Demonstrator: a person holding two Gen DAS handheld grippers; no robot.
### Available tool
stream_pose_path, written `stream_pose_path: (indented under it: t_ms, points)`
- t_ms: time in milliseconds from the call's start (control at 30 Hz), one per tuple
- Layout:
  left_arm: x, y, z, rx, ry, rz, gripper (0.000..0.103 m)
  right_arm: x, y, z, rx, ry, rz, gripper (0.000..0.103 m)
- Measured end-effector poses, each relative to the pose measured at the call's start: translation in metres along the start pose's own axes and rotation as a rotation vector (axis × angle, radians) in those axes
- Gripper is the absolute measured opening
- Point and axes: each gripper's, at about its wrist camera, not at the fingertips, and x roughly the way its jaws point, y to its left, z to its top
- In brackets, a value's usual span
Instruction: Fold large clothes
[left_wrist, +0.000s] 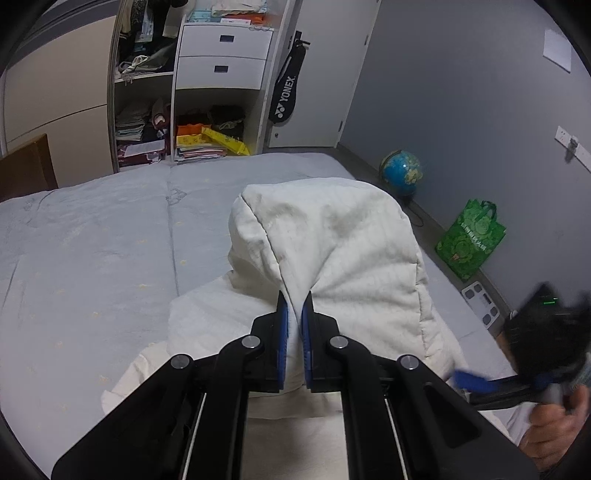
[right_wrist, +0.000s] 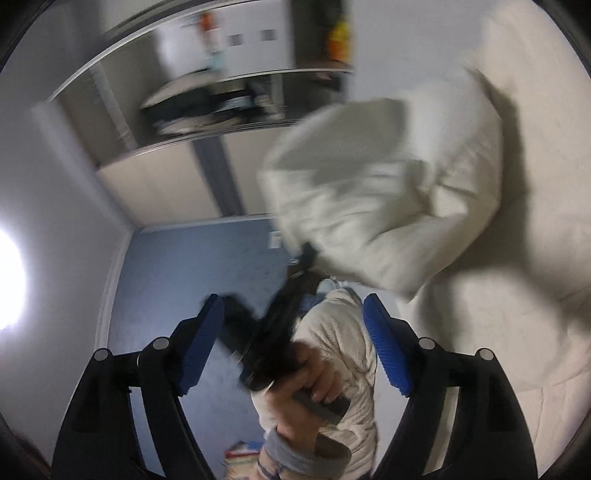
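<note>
A large white quilted cloth (left_wrist: 332, 236) lies bunched on the bed, and one fold of it is pulled up into a peak. My left gripper (left_wrist: 295, 299) is shut on that fold, the fabric pinched between its blue pads. In the right wrist view the same cloth (right_wrist: 388, 192) hangs blurred from the left gripper (right_wrist: 306, 254), which a hand (right_wrist: 314, 373) holds. My right gripper (right_wrist: 291, 299) stands open with nothing between its pads, apart from the cloth. From the left wrist view it shows blurred at the right edge (left_wrist: 476, 389).
The bed (left_wrist: 92, 240) has a pale grey-blue cover. Behind it stands an open wardrobe (left_wrist: 207, 110) with drawers and stacked items. A racket bag (left_wrist: 286, 96) hangs beside it. On the floor at the right are a globe (left_wrist: 400, 171), a green bag (left_wrist: 471, 240) and a scale (left_wrist: 482, 301).
</note>
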Motion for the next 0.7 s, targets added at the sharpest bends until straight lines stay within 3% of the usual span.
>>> stream_pose_path:
  t_ms: [33, 100, 300, 567, 700]
  points:
    - [-0.003, -0.004, -0.004, 0.004, -0.005, -0.006, 0.007, 0.008, -0.011, 0.008, 0.048, -0.002, -0.035, 0.075]
    - [-0.009, -0.009, -0.011, 0.015, -0.013, -0.016, 0.007, 0.021, -0.021, 0.024, 0.112, -0.013, -0.020, 0.078]
    - [-0.027, -0.028, -0.049, 0.021, -0.029, -0.085, 0.007, 0.045, -0.033, 0.069, 0.166, -0.049, 0.010, 0.083]
    - [-0.019, -0.056, -0.106, 0.113, 0.027, -0.047, 0.007, 0.056, -0.033, 0.079, 0.095, 0.086, -0.080, 0.088]
    - [-0.027, -0.054, -0.120, 0.103, 0.014, -0.032, 0.007, 0.024, -0.032, 0.062, -0.013, 0.115, -0.166, 0.088]
